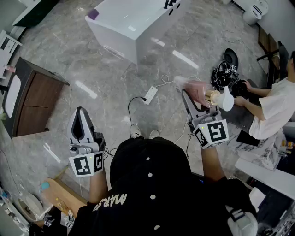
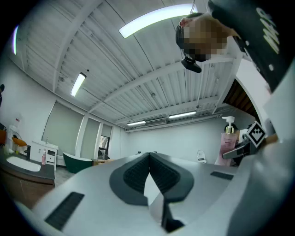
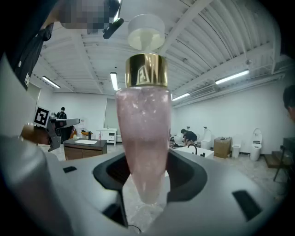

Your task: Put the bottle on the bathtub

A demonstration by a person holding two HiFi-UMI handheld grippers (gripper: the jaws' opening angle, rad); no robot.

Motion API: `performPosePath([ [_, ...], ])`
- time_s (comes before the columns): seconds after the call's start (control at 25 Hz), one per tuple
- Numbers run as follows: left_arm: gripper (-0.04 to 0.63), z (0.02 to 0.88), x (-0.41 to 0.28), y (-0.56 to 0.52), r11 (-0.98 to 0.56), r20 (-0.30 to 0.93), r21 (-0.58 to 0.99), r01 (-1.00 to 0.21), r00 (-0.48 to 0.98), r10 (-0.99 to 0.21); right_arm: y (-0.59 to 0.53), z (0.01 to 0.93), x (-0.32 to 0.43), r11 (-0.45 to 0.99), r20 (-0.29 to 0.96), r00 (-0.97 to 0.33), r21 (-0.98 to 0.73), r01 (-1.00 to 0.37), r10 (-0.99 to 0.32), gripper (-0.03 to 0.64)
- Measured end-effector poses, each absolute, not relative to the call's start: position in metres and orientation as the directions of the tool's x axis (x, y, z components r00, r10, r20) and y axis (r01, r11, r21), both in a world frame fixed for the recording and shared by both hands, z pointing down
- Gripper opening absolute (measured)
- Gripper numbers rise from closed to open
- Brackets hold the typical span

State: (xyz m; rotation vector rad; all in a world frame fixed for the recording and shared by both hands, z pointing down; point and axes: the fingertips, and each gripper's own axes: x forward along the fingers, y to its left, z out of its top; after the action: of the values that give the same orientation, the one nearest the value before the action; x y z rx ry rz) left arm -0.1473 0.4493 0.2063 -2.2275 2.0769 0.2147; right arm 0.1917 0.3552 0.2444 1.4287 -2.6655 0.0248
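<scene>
While the person stands on a grey marble floor [image 1: 92,69], each hand holds a two-fingered gripper out in front.

The right gripper [image 1: 190,96] has its fingers [image 3: 186,173] spread fairly wide and pressed on either side of a clear bottle [image 3: 143,133]. The bottle stands upright between the pads, gripped on its lower body. Pale pink liquid fills it almost up to a gold collar [image 3: 146,70], and above that sits a white pump top [image 3: 145,32]. In the head view, the bottle [image 1: 199,88] is in the air just past the right fingertips.

The left gripper [image 1: 80,113] has its fingers [image 2: 131,173] closed against each other, with nothing between them. In the left gripper view, the pink bottle [image 2: 228,145] shows off to the right of these fingers.

A white bathtub [image 1: 110,37] stands on the floor well beyond both sets of fingertips, apart from the bottle. Black taps [image 1: 170,4] sit on its far edge. What it holds cannot be seen.
</scene>
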Motion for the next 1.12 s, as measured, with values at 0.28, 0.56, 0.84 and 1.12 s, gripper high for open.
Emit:
performPosePath([
  [0.28, 0.011, 0.209, -0.151, 0.438, -0.077, -0.161, 0.036, -0.996, 0.070, -0.984, 0.347, 0.245, 0.188, 0.552, 0.112, -0.544, 0.058, -0.832, -0.832, 0.225],
  [0.56, 0.011, 0.214, -0.163, 0.426, -0.104, -0.165, 0.047, -0.993, 0.095, -0.982, 0.342, 0.242, 0.183, 0.521, 0.097, -0.518, 0.012, -0.853, -0.850, 0.229],
  [0.84, 0.011, 0.224, -0.180, 0.411, -0.135, -0.150, 0.060, -0.989, 0.125, -0.981, 0.339, 0.229, 0.187, 0.469, 0.069, -0.465, 0.041, -0.883, -0.882, 0.229],
  [1.12, 0.011, 0.229, -0.169, 0.379, -0.137, -0.130, 0.044, -0.990, 0.130, -0.983, 0.305, 0.235, 0.207, 0.445, 0.067, -0.444, -0.004, -0.895, -0.893, 0.229],
])
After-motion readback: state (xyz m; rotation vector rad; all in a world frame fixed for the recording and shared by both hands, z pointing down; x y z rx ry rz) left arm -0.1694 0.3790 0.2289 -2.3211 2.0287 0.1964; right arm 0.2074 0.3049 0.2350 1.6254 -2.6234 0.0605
